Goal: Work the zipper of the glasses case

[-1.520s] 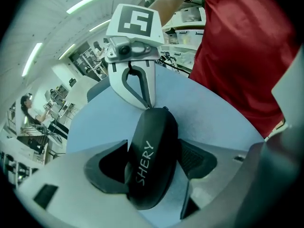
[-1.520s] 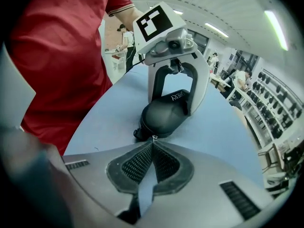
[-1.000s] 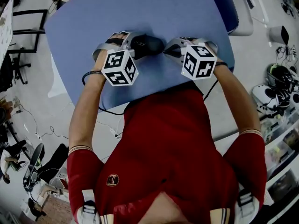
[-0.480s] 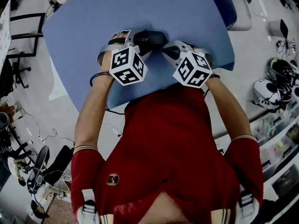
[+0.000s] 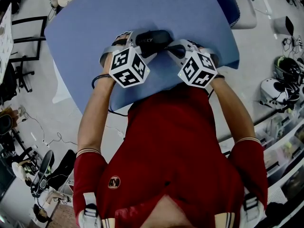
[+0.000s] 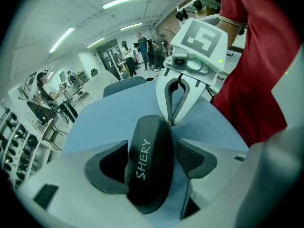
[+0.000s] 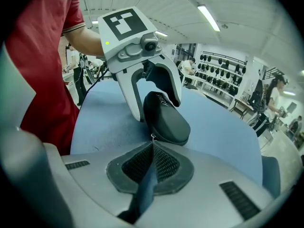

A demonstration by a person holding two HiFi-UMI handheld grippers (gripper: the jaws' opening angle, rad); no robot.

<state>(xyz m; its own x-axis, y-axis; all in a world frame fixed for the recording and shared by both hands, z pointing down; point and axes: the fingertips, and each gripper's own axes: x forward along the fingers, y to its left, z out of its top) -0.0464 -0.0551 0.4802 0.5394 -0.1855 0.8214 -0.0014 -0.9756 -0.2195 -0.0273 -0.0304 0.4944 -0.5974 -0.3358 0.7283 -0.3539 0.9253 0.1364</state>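
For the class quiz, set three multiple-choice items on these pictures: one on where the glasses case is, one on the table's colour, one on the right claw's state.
1. Where is the glasses case?
A. Between the left claw's pads
B. On the floor
C. On a chair

2. What colour is the table?
A. Red
B. Blue
C. White

3. How is the right claw?
A. Wide open
B. Shut on the zipper pull
C. Out of sight

Answers: 1 A, the left gripper view shows the case between the pads; 2 B, the head view shows blue; 3 B, its pads meet at the case's end.
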